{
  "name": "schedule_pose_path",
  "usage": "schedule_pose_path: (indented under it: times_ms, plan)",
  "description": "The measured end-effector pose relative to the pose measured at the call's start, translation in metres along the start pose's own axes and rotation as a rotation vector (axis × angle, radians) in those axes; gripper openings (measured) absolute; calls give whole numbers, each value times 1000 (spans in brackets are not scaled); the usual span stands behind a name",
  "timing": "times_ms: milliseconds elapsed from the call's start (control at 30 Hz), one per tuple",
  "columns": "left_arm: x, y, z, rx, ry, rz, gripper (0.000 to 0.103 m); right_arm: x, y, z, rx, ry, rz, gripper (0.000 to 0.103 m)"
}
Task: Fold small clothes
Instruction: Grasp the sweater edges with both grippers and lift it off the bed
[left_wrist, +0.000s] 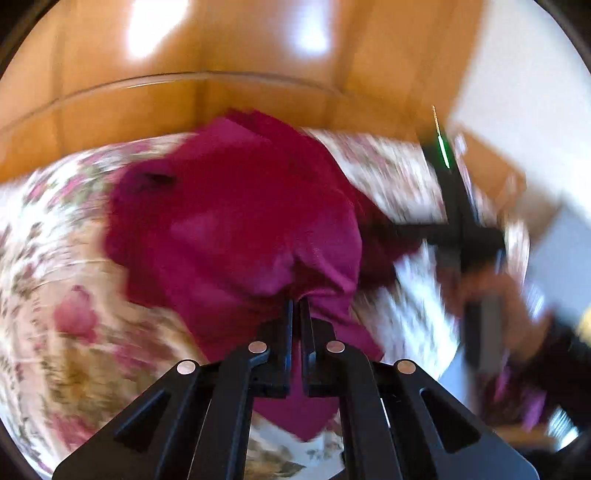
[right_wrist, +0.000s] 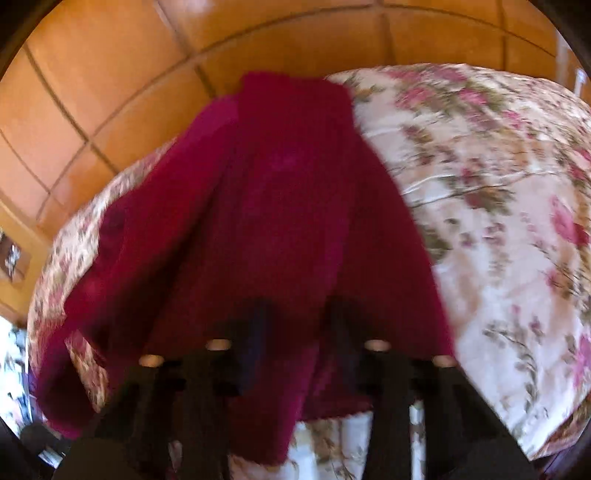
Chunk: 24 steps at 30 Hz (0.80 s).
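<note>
1. No brand, label or writing can be read anywhere; both views are smeared by motion blur.
2. The magenta garment (left_wrist: 236, 229) lies bunched on a bed covered by a floral bedspread (left_wrist: 48, 280); it starts at the left gripper's tips and spreads ahead of them and to their left.
3. The left gripper (left_wrist: 295, 306) is closed, its two fingers nearly together and pinching a fold of the garment's near edge.
4. Seen from the right gripper (right_wrist: 295, 314), the garment runs lengthwise straight away from the fingertips, broad near them and narrowing toward the far edge of the bed.
5. In its own view the right gripper's fingers are blurred and seem to stand apart with cloth between and under them; whether the pads press on it cannot be told.
6. In the left view the right gripper (left_wrist: 391, 229) sits off to the right and ahead, held by a hand (left_wrist: 491, 291) in a dark sleeve, its tip at the garment's right side.
7. Bare bedspread lies open to the right of the right gripper and to the left of the left one.
8. Beyond the garment's far end the bed stops and a wooden floor (right_wrist: 110, 92) begins.
</note>
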<state>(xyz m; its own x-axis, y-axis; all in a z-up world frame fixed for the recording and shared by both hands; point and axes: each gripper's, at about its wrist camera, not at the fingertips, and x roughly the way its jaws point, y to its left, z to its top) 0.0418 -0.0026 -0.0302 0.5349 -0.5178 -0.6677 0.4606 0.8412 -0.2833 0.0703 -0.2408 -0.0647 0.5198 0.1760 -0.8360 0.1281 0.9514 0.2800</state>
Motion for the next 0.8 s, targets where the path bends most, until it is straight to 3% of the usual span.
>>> schedule_pose_path:
  times_ms: [200, 300, 400, 600, 800]
  plan:
    - [-61, 108, 60, -272, -187, 71, 2, -45, 12, 18, -146, -100, 5, 8]
    - [-77, 153, 88, -329, -241, 159, 0, -77, 1, 40, -178, -203, -78, 8]
    - [-84, 203, 119, -403, -274, 250, 0, -96, -27, 71, -172, -291, -226, 8]
    - [-74, 278, 158, -492, -240, 495, 0, -73, -98, 143, -98, -303, -519, 7]
    - [-47, 335, 181, -506, -146, 741, 0, -27, -145, 192, -56, -216, -684, 7]
